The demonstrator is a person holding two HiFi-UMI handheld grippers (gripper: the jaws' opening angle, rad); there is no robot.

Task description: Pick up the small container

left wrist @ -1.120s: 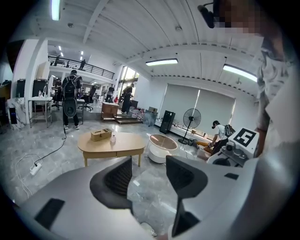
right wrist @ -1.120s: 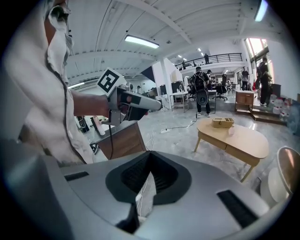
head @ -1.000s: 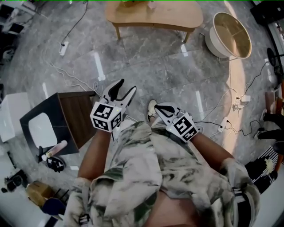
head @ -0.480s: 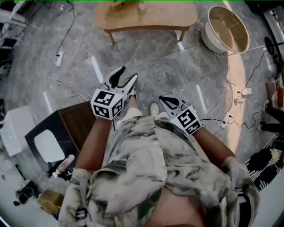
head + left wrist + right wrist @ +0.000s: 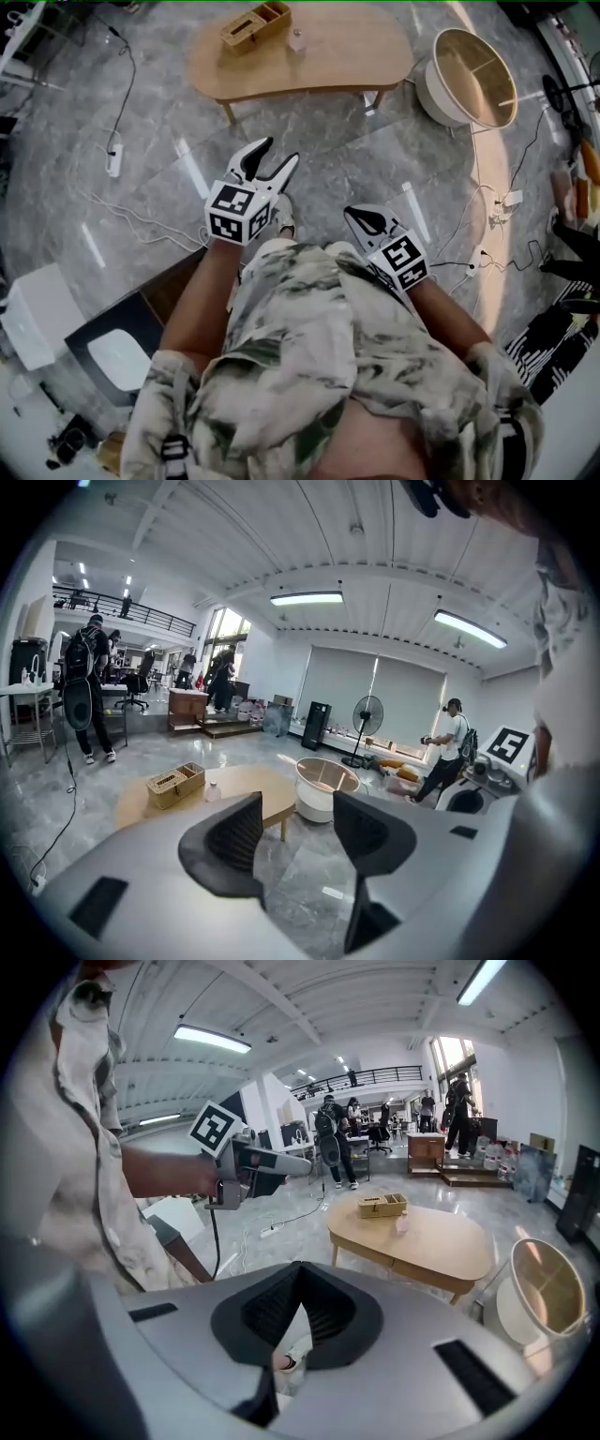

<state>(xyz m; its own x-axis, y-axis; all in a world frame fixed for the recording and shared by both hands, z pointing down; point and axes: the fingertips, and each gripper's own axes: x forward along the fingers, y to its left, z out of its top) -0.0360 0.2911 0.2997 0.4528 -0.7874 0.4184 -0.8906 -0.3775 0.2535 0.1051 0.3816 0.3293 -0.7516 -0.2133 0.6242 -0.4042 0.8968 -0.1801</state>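
The grey marble floor point(image 5: 141, 122) fills most of the head view, and the person stands on it looking down over a pale patterned shirt point(image 5: 309, 347). At the far end of that view stands an oval wooden table point(image 5: 328, 61), with a round white tub point(image 5: 427, 89) on the floor just beside its right end. A dark side table point(image 5: 98, 323) sits at the person's lower left.

The left gripper point(image 5: 278, 152) is held out towards the oval table. Its 2 jaws stand apart, and in the left gripper view only floor and the table edge show between them. The right gripper point(image 5: 354, 214) is held lower and nearer the body. Its 2 jaws meet at the tips, gripping nothing, with a shoe and floor visible through the gap behind the tips.

On the tabletop lies an open wooden box point(image 5: 255, 24) with 2 compartments. The small container point(image 5: 297, 39) stands just beside the box, on the box's right as the person sees it, apart from it, towards the table's far edge. It is well ahead of both grippers and touched by neither, a little right of the left gripper's line and left of the right gripper's. It stands upright with its long axis vertical and its narrower cap end on top. It is too small for finer detail.
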